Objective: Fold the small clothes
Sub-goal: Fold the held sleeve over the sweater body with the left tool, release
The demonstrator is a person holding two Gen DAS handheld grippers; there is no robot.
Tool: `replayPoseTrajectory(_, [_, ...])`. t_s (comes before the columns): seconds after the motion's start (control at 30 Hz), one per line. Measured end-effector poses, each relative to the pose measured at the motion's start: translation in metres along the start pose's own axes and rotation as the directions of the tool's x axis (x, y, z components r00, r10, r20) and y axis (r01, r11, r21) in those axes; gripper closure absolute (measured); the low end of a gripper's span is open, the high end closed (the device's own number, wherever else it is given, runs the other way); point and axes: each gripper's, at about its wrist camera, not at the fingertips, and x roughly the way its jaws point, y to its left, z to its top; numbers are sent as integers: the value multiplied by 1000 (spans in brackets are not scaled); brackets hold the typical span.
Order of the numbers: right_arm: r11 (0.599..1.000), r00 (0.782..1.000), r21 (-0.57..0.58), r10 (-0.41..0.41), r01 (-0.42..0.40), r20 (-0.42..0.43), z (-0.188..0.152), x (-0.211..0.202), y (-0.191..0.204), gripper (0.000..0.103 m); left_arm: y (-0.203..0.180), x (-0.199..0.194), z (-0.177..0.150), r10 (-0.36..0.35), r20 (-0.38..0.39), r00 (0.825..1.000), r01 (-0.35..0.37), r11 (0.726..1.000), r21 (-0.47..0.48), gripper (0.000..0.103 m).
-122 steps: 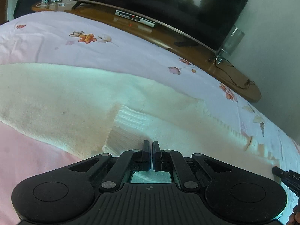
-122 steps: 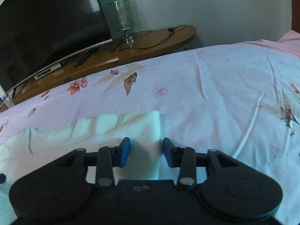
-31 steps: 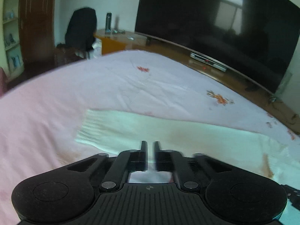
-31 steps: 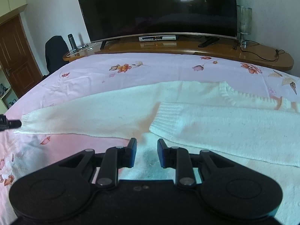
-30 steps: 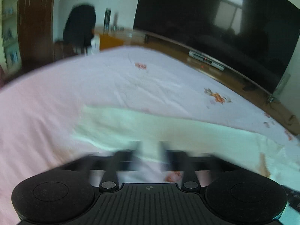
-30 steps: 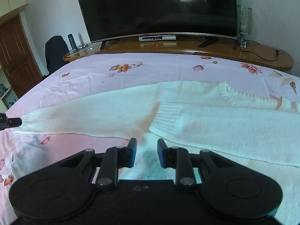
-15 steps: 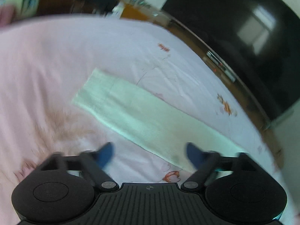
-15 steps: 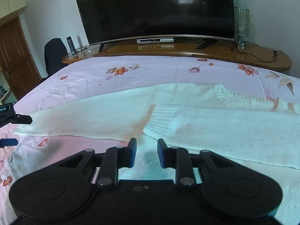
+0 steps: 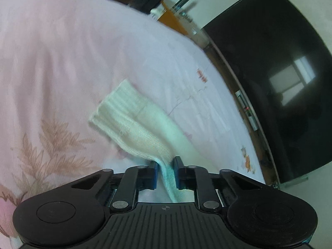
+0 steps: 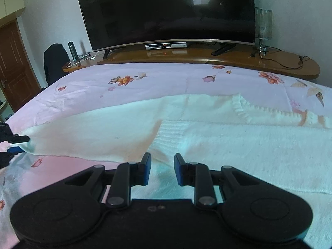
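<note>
On the bed [image 10: 157, 81], which has a pink sheet with printed flowers, a cream knitted sweater [image 10: 238, 149] lies spread flat. In the right wrist view, one of its sleeves is folded across the body, and the ribbed cuff [image 10: 168, 130] of this sleeve rests just in front of the right gripper [image 10: 161, 167]. The jaws of the right gripper stand a little apart, with nothing between them; they hover just above the sweater, and I cannot tell if they touch the knit.

The other sleeve [image 9: 143, 132] stretches out to the side. The left gripper [image 9: 165, 173] has just been closing its jaws on this sleeve, and now the blue pads pinch a bunched part of the fabric between them. The ribbed end of this sleeve [image 9: 118, 108] lies on the sheet beyond the jaws. In the right wrist view the left gripper [image 10: 15, 143] appears at the far left edge, at the tip of the stretched sleeve.

Behind the bed stands a long wooden table [image 10: 207, 56] with a large dark television [image 10: 166, 10] and a glass lamp [image 10: 263, 27]. A brown door [image 10: 12, 62] is at the left.
</note>
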Motion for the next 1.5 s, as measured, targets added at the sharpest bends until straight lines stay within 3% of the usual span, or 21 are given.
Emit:
replayPoseTrajectory(0.13, [1000,1000,-6,-29,29,8,5,4,-4,78,-29,-12,6,-67,32,997,63,992,108,90])
replayPoseTrajectory(0.27, [998,998,-3,-70,70,6,8,10,-10,78,-78,-15,1,-165,20,986,155,954,257,90])
replayPoseTrajectory(0.37, [991,992,-83,-109,103,-70,0,29,-5,77,-126,-8,-15,-248,-35,968,243,894,378,90])
replayPoseTrajectory(0.4, [987,992,-114,-116,110,-43,-3,30,-3,77,-143,-7,-23,-270,-64,961,272,872,407,90])
replayPoseTrajectory(0.5, [999,998,15,-38,39,-43,4,22,-19,79,-182,-6,-50,-314,-166,935,355,813,462,90])
replayPoseTrajectory(0.53, [998,999,59,-19,20,-27,4,16,-26,80,-187,-7,-61,-308,-181,934,357,811,464,90])
replayPoseTrajectory(0.63, [996,1000,84,-15,13,15,1,-6,-38,77,-174,-6,-70,-239,-161,958,285,865,413,90])
replayPoseTrajectory(0.7, [998,1000,63,-24,23,19,-3,-15,-43,77,-154,-7,-68,-136,-131,982,178,897,404,81])
replayPoseTrajectory(0.73, [998,999,53,-31,30,20,-5,-18,-44,77,-141,-9,-64,-81,-116,990,121,912,391,51])
replayPoseTrajectory(0.77, [998,999,53,-35,34,19,-8,-20,-47,77,-127,-12,-59,-18,-88,996,50,926,374,5])
replayPoseTrajectory(0.8, [997,999,63,-34,33,13,-9,-20,-50,77,-116,-19,-57,32,-39,999,-17,935,354,1])
replayPoseTrajectory(0.83, [996,1000,80,-28,27,4,-12,-19,-53,77,-103,-28,-51,51,31,998,-58,944,325,0])
replayPoseTrajectory(0.9, [995,1000,94,-21,22,-11,-16,-16,-53,77,-83,-40,-48,63,64,996,-80,951,299,0])
replayPoseTrajectory(0.97, [996,1000,89,-11,13,-23,-18,-14,-50,77,-67,-43,-40,65,42,997,-73,966,248,0])
replayPoseTrajectory(1.07, [998,1000,64,6,-4,-29,-18,-12,-40,77,-50,-33,-34,7,-41,999,-2,993,115,1])
replayPoseTrajectory(1.17, [999,999,44,18,-17,-29,-17,-11,-31,77,-49,-22,-38,-26,-76,997,33,995,89,1])
replayPoseTrajectory(1.27, [999,999,34,21,-20,-26,-14,-10,-25,77,-65,-15,-44,-65,-49,997,69,992,102,0])
replayPoseTrajectory(1.33, [999,999,32,20,-19,-29,-13,-9,-24,77,-70,-4,-39,-37,-16,999,39,994,102,0])
replayPoseTrajectory(1.43, [999,1000,31,14,-13,-28,-13,-9,-24,77,-64,13,-27,0,-4,1000,0,1000,25,1])
replayPoseTrajectory(1.5, [1000,1000,28,12,-12,-25,-14,-9,-24,77,-55,15,-21,21,33,999,-20,999,-32,17])
